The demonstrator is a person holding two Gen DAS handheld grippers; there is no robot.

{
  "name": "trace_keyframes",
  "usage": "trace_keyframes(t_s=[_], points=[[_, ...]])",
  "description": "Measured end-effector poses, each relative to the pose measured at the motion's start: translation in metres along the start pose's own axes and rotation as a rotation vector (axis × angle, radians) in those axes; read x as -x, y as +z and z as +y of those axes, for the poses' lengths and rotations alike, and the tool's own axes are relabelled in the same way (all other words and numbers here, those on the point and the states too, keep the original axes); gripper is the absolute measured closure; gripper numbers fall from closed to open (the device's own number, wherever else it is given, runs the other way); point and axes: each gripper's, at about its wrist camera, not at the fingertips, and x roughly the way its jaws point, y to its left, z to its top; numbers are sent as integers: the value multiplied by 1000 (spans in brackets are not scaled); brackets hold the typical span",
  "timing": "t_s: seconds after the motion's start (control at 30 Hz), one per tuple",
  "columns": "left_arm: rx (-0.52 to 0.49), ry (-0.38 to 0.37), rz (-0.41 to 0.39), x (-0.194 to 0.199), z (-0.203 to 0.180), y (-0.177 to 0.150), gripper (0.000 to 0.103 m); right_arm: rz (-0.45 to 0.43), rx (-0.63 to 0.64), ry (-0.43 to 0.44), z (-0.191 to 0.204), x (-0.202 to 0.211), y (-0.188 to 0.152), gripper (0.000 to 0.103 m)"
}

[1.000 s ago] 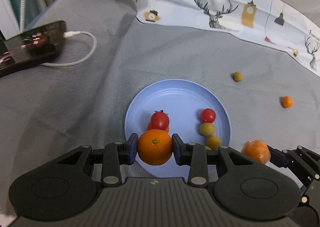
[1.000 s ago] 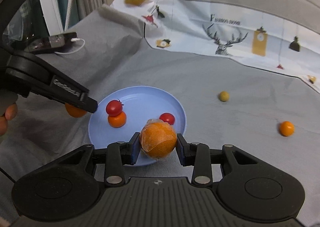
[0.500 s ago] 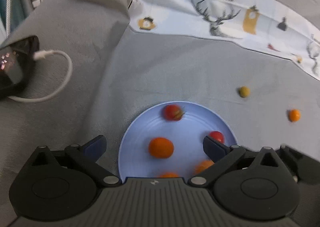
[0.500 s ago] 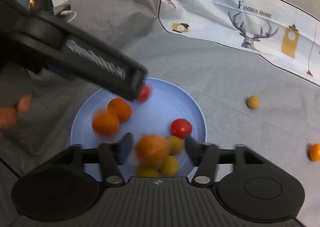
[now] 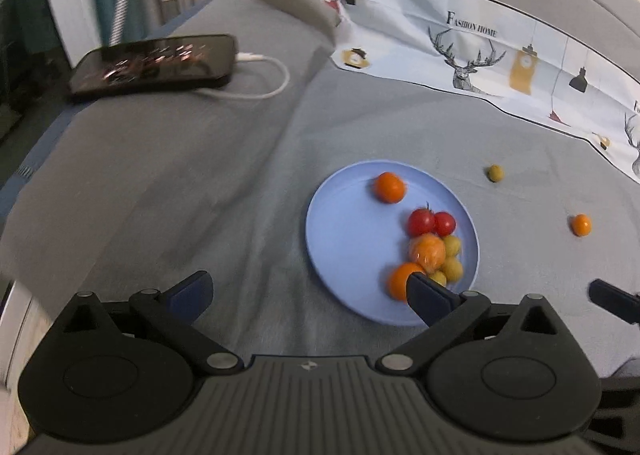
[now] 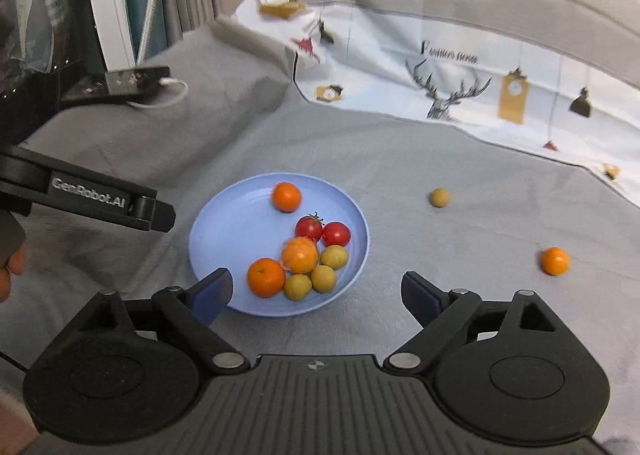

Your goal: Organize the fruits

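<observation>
Fruits: eight are counted on the blue plate (image 6: pixel 212 215) in the right wrist view, and two more lie loose on the grey cloth (image 6: pixel 460 255).
Oranges on the plate: three. One (image 6: pixel 286 196) sits alone near the upper rim, one (image 6: pixel 266 277) at the lower left of the cluster, and one wrapped in clear film (image 6: pixel 300 255) at its middle.
Tomatoes: two red ones, touching, one with a stem (image 6: pixel 309 227) and one without (image 6: pixel 336 233), just above the wrapped orange.
Yellow-green fruits on the plate: three (image 6: pixel 323 278), bunched at the lower right of the cluster.
Loose fruits: one yellow-green fruit (image 6: pixel 439 197) is seen right of the plate in the middle of the frame, and one small orange (image 6: pixel 555 261) at the right edge; both are well apart from the plate.
Right gripper (image 6: pixel 316 293): its fingers are spread wide with nothing between them. The plate lies just above the gap, toward the left finger; the loose orange is up and to the right of the right finger.
Left gripper (image 5: pixel 308 293): its fingers are also spread wide and nothing is held. In its own view the plate (image 5: pixel 340 239) is above and right of the gap, and the right fingertip overlaps the plate's lower rim and partly hides an orange (image 5: pixel 398 279).
Other things: one dark phone (image 5: pixel 152 65) with a white cable (image 5: pixel 260 89) is seen at the upper left, and one printed white cloth (image 5: pixel 480 43) across the upper right.
</observation>
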Motion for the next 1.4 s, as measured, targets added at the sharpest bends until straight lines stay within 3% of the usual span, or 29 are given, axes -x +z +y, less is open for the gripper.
trace_keyframes(t_s=[0.27, 0.6, 1.03, 1.4], points=[[-20, -17, -61, 47, -3, -32, 0, -111, 27, -21, 10, 67, -17, 5], [-42, -56, -130, 87, -12, -49, 0, -199, 22, -42, 16, 108, -29, 4], [-69, -70, -187, 111, -18, -57, 0, -255, 23, -57, 23, 129, -36, 3], [-77, -77, -180, 110, -20, -57, 0, -254, 20, -53, 24, 130, -36, 3]])
